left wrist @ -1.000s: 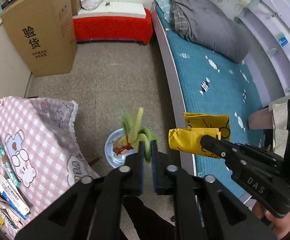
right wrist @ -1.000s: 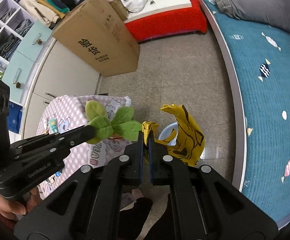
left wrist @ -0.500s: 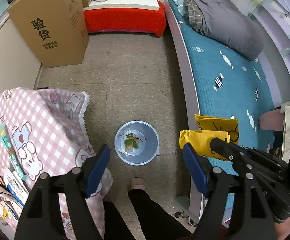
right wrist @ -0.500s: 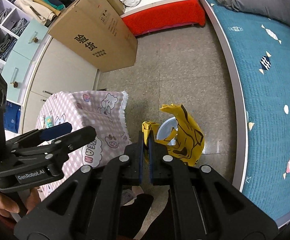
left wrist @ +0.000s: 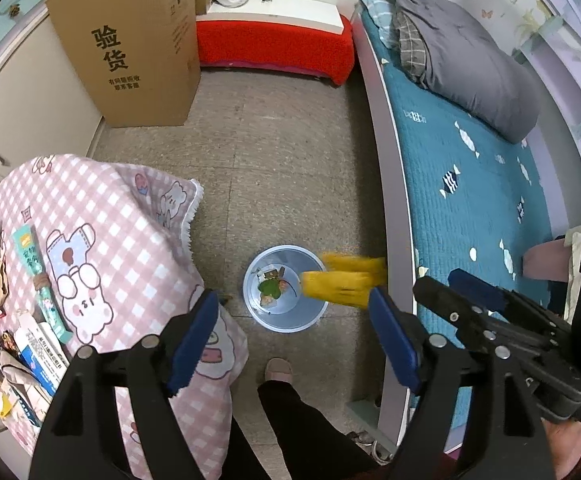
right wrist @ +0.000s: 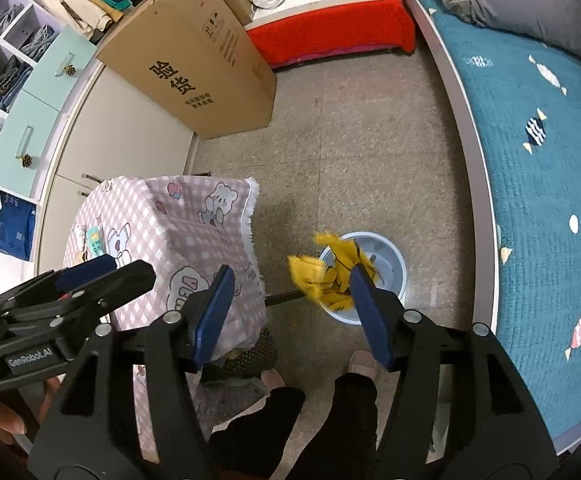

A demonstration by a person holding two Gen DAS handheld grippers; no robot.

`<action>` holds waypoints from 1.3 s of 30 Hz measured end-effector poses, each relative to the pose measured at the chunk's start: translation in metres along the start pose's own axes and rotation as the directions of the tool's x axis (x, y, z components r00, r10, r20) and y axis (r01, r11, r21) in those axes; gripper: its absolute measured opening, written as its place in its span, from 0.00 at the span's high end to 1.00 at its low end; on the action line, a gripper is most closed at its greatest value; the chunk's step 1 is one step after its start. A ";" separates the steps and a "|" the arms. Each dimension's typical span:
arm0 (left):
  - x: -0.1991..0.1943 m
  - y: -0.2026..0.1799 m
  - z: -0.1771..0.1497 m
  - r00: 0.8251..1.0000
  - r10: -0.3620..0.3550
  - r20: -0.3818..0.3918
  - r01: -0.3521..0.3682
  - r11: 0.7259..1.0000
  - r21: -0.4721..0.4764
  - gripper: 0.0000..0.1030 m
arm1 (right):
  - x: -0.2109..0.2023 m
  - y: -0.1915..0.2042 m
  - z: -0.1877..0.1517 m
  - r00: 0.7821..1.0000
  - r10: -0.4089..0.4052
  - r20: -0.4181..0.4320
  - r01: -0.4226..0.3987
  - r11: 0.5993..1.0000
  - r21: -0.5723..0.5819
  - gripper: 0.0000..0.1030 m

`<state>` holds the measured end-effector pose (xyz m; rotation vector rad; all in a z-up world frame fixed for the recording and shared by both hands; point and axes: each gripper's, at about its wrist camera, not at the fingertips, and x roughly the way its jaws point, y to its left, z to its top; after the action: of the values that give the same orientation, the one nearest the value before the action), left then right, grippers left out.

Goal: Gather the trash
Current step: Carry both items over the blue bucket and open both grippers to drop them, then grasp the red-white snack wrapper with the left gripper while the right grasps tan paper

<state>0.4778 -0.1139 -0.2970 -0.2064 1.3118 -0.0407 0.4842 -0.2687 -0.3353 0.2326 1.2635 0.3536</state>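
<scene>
Beside the bed (left wrist: 470, 184), over the floor, the blue bin (left wrist: 286, 322) stands below both grippers. The right gripper (right wrist: 290, 308), clamped a second ago, is opening its jaws, and the yellow wrapper (right wrist: 326, 276) drops blurred at the rim. The left gripper (left wrist: 290, 332) gapes empty; its green scrap (left wrist: 270, 286) already lies inside, so both pieces look delivered.

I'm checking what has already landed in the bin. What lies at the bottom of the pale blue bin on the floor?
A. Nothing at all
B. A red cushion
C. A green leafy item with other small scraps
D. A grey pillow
C: the left wrist view looks down into the pale blue bin, where a green leafy item lies on the bottom among small scraps, while the yellow wrapper is blurred at its rim.
</scene>
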 end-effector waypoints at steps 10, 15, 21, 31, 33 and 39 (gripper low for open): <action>-0.014 0.031 -0.017 1.000 0.009 0.016 -0.009 0.999 -0.044 0.25 | 0.000 0.027 -0.009 1.000 -0.014 0.008 0.014 0.999 -0.040 0.42; -0.024 0.055 -0.028 1.000 0.011 0.029 -0.009 0.997 -0.073 0.25 | 0.001 0.056 -0.015 1.000 -0.012 0.015 0.014 0.997 -0.080 0.41; -0.043 0.107 -0.050 0.999 0.007 0.051 -0.001 0.993 -0.117 0.25 | 0.010 0.105 -0.027 1.000 -0.002 0.016 0.004 0.993 -0.115 0.41; -0.077 0.244 -0.093 0.997 0.038 0.069 -0.021 0.973 -0.231 0.25 | 0.043 0.223 -0.069 0.999 0.033 0.018 -0.030 0.987 -0.160 0.38; -0.081 0.278 -0.101 0.997 0.053 0.063 -0.034 0.962 -0.271 0.25 | 0.054 0.253 -0.079 0.999 0.046 0.022 -0.041 0.984 -0.174 0.37; -0.093 0.389 -0.127 0.995 0.091 0.052 -0.061 0.903 -0.425 0.25 | 0.077 0.315 -0.096 0.998 0.047 0.034 -0.039 0.977 -0.210 0.36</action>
<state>0.2982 0.2647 -0.3062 -0.5230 1.2446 0.3202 0.3707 0.0496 -0.3176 0.0869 1.1747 0.5139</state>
